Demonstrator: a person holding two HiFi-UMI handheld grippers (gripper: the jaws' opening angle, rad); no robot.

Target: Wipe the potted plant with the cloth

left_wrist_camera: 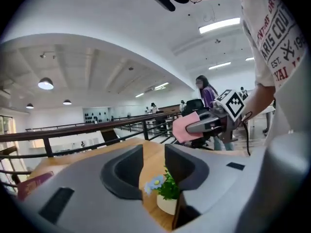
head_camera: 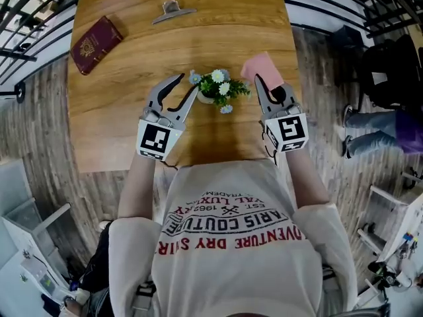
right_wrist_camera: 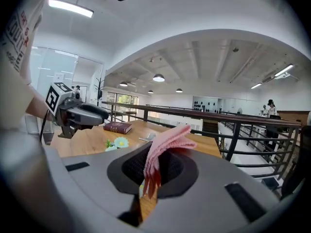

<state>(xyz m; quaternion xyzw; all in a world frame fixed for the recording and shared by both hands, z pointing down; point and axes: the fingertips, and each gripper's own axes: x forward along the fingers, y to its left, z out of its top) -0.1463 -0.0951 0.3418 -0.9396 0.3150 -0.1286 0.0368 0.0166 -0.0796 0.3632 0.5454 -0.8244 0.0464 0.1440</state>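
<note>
A small potted plant (head_camera: 219, 88) with white and blue flowers stands on the wooden table (head_camera: 132, 111), between my two grippers. My left gripper (head_camera: 186, 84) hovers just left of it, open, with nothing between its jaws. In the left gripper view the plant (left_wrist_camera: 167, 189) shows through the narrow gap of that gripper (left_wrist_camera: 153, 155). My right gripper (head_camera: 262, 83) is just right of the plant, shut on a folded pink cloth (head_camera: 263, 67). The cloth (right_wrist_camera: 167, 142) sticks up from the right gripper (right_wrist_camera: 155, 168), clear of the plant. Both grippers hang above the tabletop.
A dark red book (head_camera: 96, 43) lies at the table's far left. A metal clip (head_camera: 173, 10) rests near the far edge. Black railings (head_camera: 26, 18) run past the table. A seated person's legs (head_camera: 370, 134) show at the right.
</note>
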